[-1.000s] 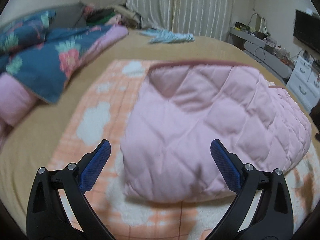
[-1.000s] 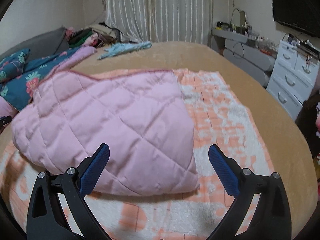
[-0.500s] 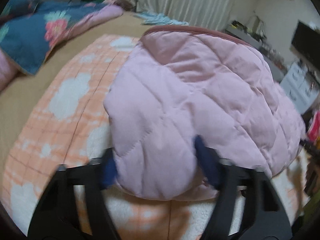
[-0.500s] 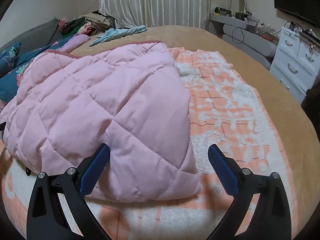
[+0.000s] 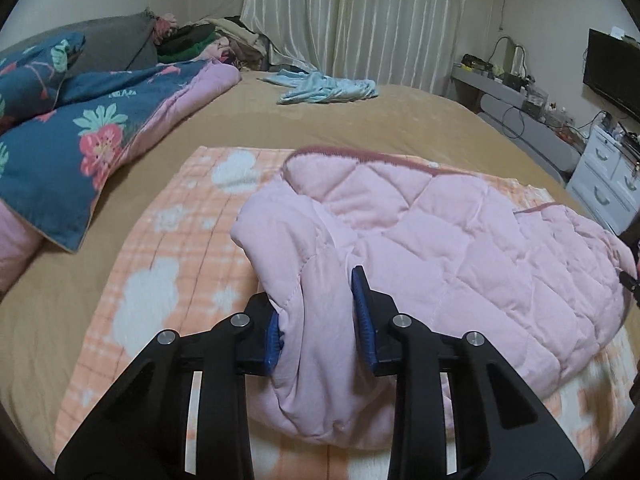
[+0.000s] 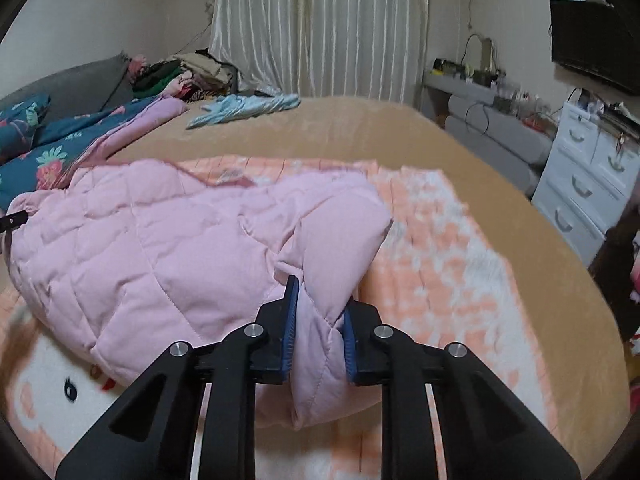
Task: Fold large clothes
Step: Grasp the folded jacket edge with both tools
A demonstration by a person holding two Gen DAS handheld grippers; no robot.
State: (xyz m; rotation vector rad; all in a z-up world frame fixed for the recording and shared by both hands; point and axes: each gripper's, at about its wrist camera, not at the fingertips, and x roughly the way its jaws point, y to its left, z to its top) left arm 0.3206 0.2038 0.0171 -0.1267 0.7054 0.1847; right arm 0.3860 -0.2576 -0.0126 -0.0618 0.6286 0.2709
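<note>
A pink quilted garment (image 5: pixel 460 248) (image 6: pixel 160 248) with a darker pink trim lies across an orange and white blanket (image 5: pixel 168 248) (image 6: pixel 440 260) on the bed. My left gripper (image 5: pixel 318 312) has a bunched fold of the garment's near left corner between its blue pads (image 5: pixel 362 312); its jaws are closing and pressing on the fabric. My right gripper (image 6: pixel 318 308) pinches the near right corner in the same way, its jaws closing on a thick fold. Both corners are raised slightly off the blanket.
The tan bed sheet (image 5: pixel 320 128) stretches beyond the blanket. A blue floral duvet (image 5: pixel 80 136) is heaped at the left, and a light blue cloth (image 5: pixel 328 86) lies at the far side. White drawers (image 6: pixel 588 184) stand right of the bed.
Both grippers went from wide open to pinched on the garment's near edge. They moved forward onto it, and the gripped corners have bunched and lifted.
</note>
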